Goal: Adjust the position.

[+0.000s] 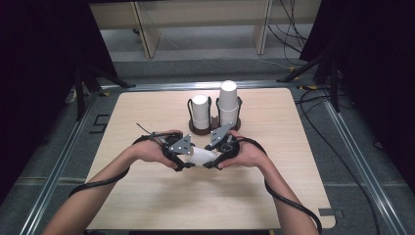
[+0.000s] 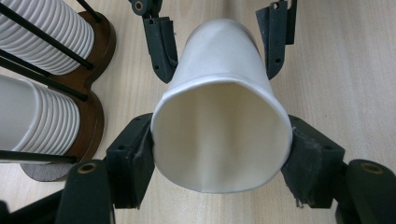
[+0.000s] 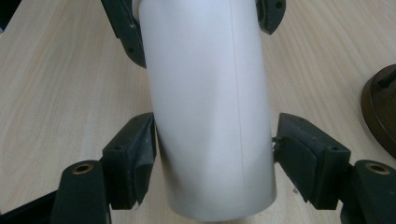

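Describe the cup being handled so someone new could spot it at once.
On the wooden table, in front of the dark holder with two upright cup stacks, both grippers meet. Between them lies a white paper cup: the single one on its side, clamped at both ends.

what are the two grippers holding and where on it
Both hold one white paper cup lying sideways above the table. The left gripper clamps it at the open rim end; the right gripper clamps it near the closed bottom end.
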Action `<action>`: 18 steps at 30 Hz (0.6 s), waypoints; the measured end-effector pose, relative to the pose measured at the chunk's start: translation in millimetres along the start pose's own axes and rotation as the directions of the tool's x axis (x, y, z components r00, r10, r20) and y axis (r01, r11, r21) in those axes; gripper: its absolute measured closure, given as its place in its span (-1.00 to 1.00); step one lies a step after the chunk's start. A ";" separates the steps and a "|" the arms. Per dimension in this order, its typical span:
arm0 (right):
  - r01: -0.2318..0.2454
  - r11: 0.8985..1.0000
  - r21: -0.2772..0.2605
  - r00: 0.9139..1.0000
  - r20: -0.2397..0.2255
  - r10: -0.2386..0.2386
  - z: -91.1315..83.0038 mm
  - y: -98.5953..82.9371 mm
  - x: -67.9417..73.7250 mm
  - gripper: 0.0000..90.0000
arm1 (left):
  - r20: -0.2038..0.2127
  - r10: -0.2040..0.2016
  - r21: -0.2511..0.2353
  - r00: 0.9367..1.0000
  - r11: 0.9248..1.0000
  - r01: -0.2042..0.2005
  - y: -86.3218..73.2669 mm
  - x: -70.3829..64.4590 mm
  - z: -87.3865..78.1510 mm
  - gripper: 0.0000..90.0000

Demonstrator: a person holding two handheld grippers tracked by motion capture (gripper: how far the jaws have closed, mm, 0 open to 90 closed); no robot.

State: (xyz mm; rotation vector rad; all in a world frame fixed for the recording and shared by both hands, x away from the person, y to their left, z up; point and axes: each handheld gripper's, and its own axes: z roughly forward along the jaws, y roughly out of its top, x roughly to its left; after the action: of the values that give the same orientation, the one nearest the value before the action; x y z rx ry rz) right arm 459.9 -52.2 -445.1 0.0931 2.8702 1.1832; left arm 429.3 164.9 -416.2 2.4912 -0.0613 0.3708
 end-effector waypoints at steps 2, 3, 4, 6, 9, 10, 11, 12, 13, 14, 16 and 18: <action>-0.009 1.000 0.003 1.000 -0.018 0.009 1.5 0.3 0.9 -0.32 | 0.001 0.000 -0.001 1.000 1.000 0.000 0.2 -0.1 0.1 -0.29; -0.001 1.000 0.005 1.000 -0.009 0.001 1.2 0.7 0.7 -0.32 | -0.001 -0.007 -0.007 1.000 1.000 0.007 0.4 -0.5 0.3 -0.29; 0.005 1.000 0.006 1.000 -0.007 -0.005 1.5 1.1 0.5 -0.32 | 0.000 -0.003 -0.005 1.000 1.000 0.003 0.6 -0.3 0.0 -0.29; -0.007 1.000 0.006 1.000 -0.021 0.008 2.6 1.4 1.3 -0.32 | 0.002 0.000 -0.003 1.000 1.000 0.000 1.0 -0.1 -0.5 -0.29; -0.011 1.000 0.010 1.000 -0.023 0.011 3.1 1.6 1.7 -0.32 | 0.000 -0.007 -0.012 1.000 1.000 0.007 1.3 -0.4 -0.2 -0.29; 0.007 1.000 0.007 1.000 -0.018 -0.007 4.2 1.5 0.6 -0.32 | 0.004 0.000 -0.007 1.000 1.000 0.000 1.7 0.0 -0.8 -0.30; -0.005 1.000 0.009 1.000 -0.030 0.005 5.1 1.3 1.1 -0.32 | 0.004 0.000 -0.007 1.000 1.000 0.000 1.7 0.0 -0.8 -0.29; -0.005 1.000 0.009 1.000 -0.030 0.005 5.1 1.3 1.1 -0.32 | 0.004 -0.001 -0.008 1.000 1.000 0.001 1.8 0.0 -0.7 -0.29; -0.004 1.000 0.010 1.000 -0.030 0.004 5.7 1.1 1.0 -0.32 | 0.005 0.000 -0.008 1.000 1.000 0.000 1.8 -0.2 -0.4 -0.30; -0.040 0.999 0.024 0.999 -0.029 0.041 5.4 0.5 3.1 -0.30 | 0.007 0.003 -0.010 1.000 1.000 -0.003 1.9 -0.3 -0.1 -0.29; -0.038 0.999 0.024 0.999 -0.031 0.039 5.8 0.5 2.8 -0.30 | 0.008 0.006 -0.010 1.000 1.000 -0.006 2.3 -0.3 0.0 -0.29; -0.017 1.000 0.020 0.999 -0.030 0.018 6.6 0.6 1.4 -0.29 | 0.004 0.001 -0.014 1.000 1.000 -0.001 2.8 -0.8 0.3 -0.30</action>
State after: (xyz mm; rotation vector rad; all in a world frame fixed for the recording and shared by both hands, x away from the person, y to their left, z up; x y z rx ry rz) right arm 458.9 -47.0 -449.4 0.1020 2.9136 1.1700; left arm 428.3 162.3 -415.1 2.4784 -0.0665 0.3646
